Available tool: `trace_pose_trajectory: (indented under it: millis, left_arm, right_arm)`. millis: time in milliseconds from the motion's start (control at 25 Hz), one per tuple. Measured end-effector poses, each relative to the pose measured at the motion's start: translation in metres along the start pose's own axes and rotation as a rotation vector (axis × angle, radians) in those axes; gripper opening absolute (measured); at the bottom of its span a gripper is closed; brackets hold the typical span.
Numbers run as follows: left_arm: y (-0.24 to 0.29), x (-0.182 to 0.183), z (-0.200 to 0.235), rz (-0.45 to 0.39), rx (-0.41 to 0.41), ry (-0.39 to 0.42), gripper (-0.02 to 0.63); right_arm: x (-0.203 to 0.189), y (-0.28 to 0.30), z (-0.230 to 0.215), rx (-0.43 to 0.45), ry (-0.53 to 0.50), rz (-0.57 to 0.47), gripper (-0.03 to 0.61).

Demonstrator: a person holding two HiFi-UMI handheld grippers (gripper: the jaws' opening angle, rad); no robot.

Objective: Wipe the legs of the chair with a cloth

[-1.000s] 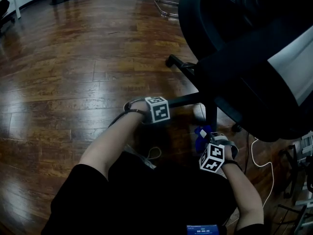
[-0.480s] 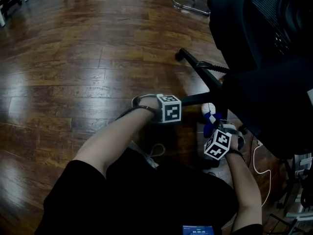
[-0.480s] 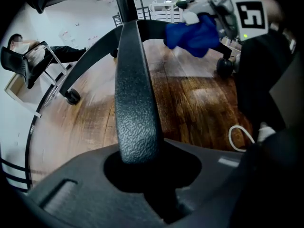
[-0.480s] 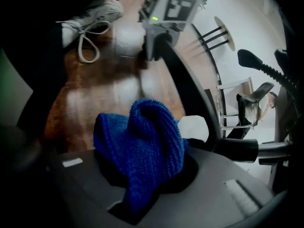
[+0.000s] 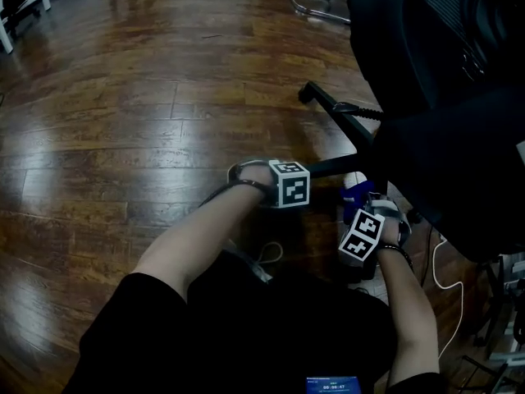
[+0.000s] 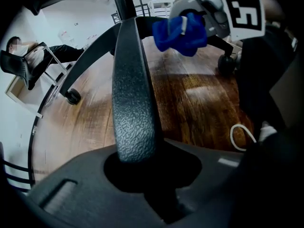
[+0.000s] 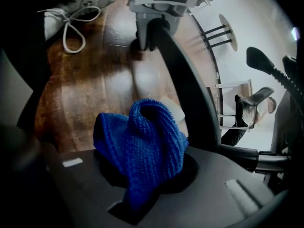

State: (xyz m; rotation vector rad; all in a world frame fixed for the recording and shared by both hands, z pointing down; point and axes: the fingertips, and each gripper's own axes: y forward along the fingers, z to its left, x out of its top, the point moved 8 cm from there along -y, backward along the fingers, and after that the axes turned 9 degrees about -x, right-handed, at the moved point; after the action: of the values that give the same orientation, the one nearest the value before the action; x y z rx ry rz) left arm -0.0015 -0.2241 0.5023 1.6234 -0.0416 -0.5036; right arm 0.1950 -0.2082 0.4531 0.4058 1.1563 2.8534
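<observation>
Cloth (image 7: 142,146) is soft knit, light, bunches easily. Your right hand-held gripper (image 7: 142,179) is clamped on its lower fold, wad sticking out past jaws. Keep hold there – loose wad should wrap round leg better.

Chair leg (image 6: 133,89) looks stiff, textured, likely grippy. Your left hand-held gripper (image 6: 152,175) is clamped round it.

Cloth sits just right of same leg, farther along toward hub – contact unclear.

no legible text, labels or numbers
</observation>
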Motion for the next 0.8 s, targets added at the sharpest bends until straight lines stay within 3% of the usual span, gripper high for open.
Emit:
trace_pose_trajectory:
  millis: [200, 360, 520, 800]
  left_arm:
    - [0.000, -0.002, 0.000, 0.002, 0.004, -0.006, 0.063]
    - [-0.001, -0.002, 0.001, -0.004, 0.007, -0.010, 0.063]
    - [-0.001, -0.001, 0.000, -0.001, 0.001, -0.010, 0.063]
    - [-0.002, 0.002, -0.002, -0.005, -0.006, 0.002, 0.063]
  right_arm:
    - [-0.012, -0.050, 0.080, 0.166, -0.071, -0.017, 0.081]
    - [-0.020, -0.069, 0.111, 0.222, -0.058, -0.041, 0.081]
    - [-0.021, -0.048, 0.077, 0.144, 0.014, -0.054, 0.081]
    - [-0.006, 0.019, -0.041, -0.067, 0.169, -0.032, 0.081]
